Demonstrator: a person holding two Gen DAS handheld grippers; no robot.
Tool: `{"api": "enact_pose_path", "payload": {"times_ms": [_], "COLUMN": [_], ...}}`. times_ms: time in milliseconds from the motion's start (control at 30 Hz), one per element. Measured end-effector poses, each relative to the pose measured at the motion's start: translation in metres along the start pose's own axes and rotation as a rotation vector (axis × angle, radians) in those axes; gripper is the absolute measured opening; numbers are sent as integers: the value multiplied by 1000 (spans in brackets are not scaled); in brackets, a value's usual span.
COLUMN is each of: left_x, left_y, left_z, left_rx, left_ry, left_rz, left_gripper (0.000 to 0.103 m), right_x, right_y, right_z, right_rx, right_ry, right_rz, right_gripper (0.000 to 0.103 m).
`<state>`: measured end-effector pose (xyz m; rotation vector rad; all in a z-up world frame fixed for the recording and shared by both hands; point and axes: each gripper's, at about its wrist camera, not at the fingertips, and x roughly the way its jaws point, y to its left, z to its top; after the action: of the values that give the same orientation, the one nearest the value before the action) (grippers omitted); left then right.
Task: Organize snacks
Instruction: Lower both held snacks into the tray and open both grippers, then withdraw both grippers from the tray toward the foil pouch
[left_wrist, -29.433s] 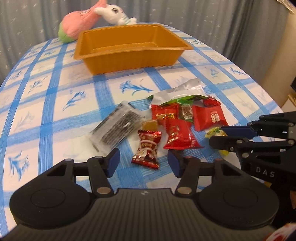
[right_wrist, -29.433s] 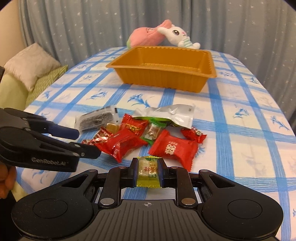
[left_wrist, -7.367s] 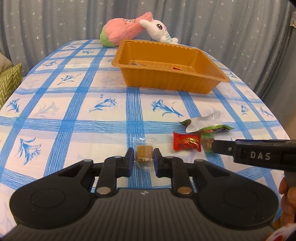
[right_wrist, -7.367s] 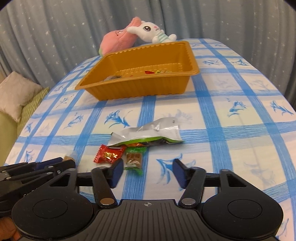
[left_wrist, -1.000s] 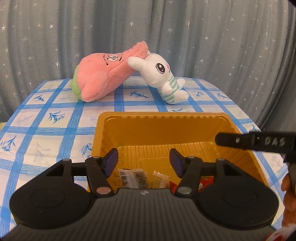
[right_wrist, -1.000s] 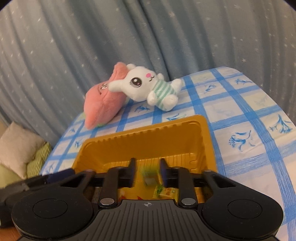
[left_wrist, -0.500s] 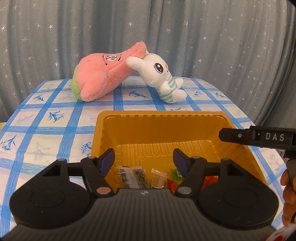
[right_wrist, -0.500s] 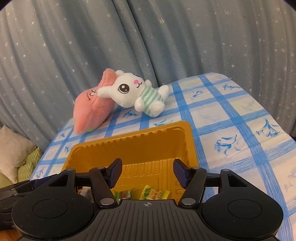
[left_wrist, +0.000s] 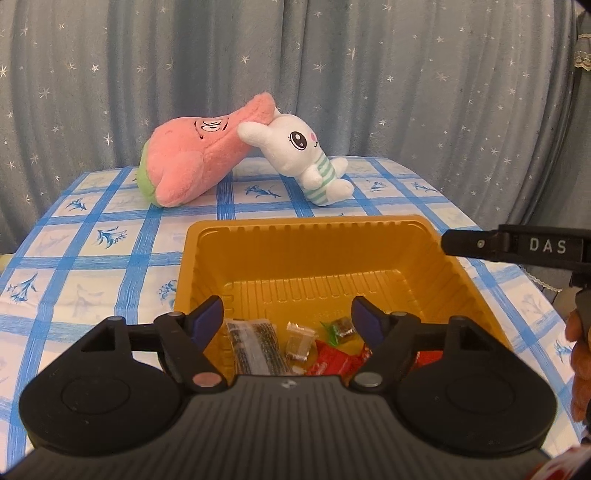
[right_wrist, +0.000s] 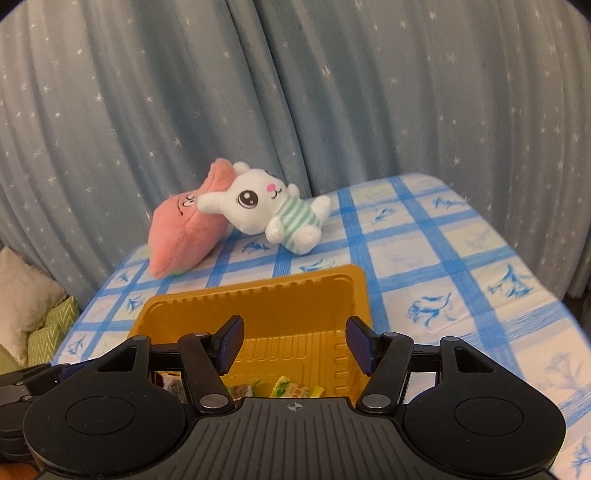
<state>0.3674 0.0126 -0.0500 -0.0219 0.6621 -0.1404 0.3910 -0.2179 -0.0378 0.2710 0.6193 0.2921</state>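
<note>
The orange tray (left_wrist: 314, 258) stands on the checked table and holds several snacks: a dark seaweed pack (left_wrist: 255, 343), a clear-wrapped brown candy (left_wrist: 300, 341), a green-wrapped candy (left_wrist: 341, 326) and red packets (left_wrist: 332, 360). My left gripper (left_wrist: 288, 319) is open and empty above the tray's near end. My right gripper (right_wrist: 293, 345) is open and empty over the tray (right_wrist: 258, 314); yellow-green candies (right_wrist: 291, 388) lie below it. The right gripper also shows at the right of the left wrist view (left_wrist: 509, 245).
A pink plush (left_wrist: 195, 166) and a white bunny plush (left_wrist: 303, 158) lie on the table behind the tray, in front of a grey starred curtain. A cushion (right_wrist: 22, 295) sits off the table's left side. The table edge runs close on the right.
My right gripper opened and let go of a green-wrapped candy into the tray, then lifted. My left gripper opened a little wider and drew back slightly.
</note>
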Motion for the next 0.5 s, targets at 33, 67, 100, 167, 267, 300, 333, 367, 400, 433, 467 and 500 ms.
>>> {"api": "enact_pose_path", "payload": {"times_ms": [33,67,100,167,267,300,333,367,400,433,467,500], "left_x": [-3,-7,-10,-19,-36,-42,-48,-54,-60,-66,-72,-77], "left_y": [0,-1,-1,-1,-2,-3,-4,-6,-8,-9,-10,-10], "left_z": [-2,-3,-5,-10,-17,-20,-23,-27,-31,-36,-41,-46], "left_rx": [3,6,6,-1,-20,-21,-18,-14,-10,-8,-6,-8], "left_ry": [-2,-3,-4,-6,-8,-11,-15,-17,-16,-15,-14,-10], "left_rz": [0,0,-1,-3,-9,-10,-10,-9,-10,-12,-14,-15], "left_gripper": [74,74,74,74,75,75,75,76,76,76,76,77], "right_x": [-5,-10,-15,-24,-38,-43,-47,-52,-57,-62,-66,-71], "right_y": [0,0,0,0,1,1,2,3,3,4,4,4], "right_z": [-1,-3,-5,-9,-18,-21,-24,-28,-33,-37,-42,-47], "right_rx": [-6,-12,-18,-31,-58,-67,-75,-85,-95,-105,-114,-124], "right_ry": [-6,-10,-11,-12,-16,-17,-16,-15,-13,-10,-6,-2], "right_rz": [-4,-7,-8,-10,-14,-14,-14,-15,-17,-18,-18,-19], "right_gripper": [61,61,61,61,61,61,61,61,61,61,61,61]}}
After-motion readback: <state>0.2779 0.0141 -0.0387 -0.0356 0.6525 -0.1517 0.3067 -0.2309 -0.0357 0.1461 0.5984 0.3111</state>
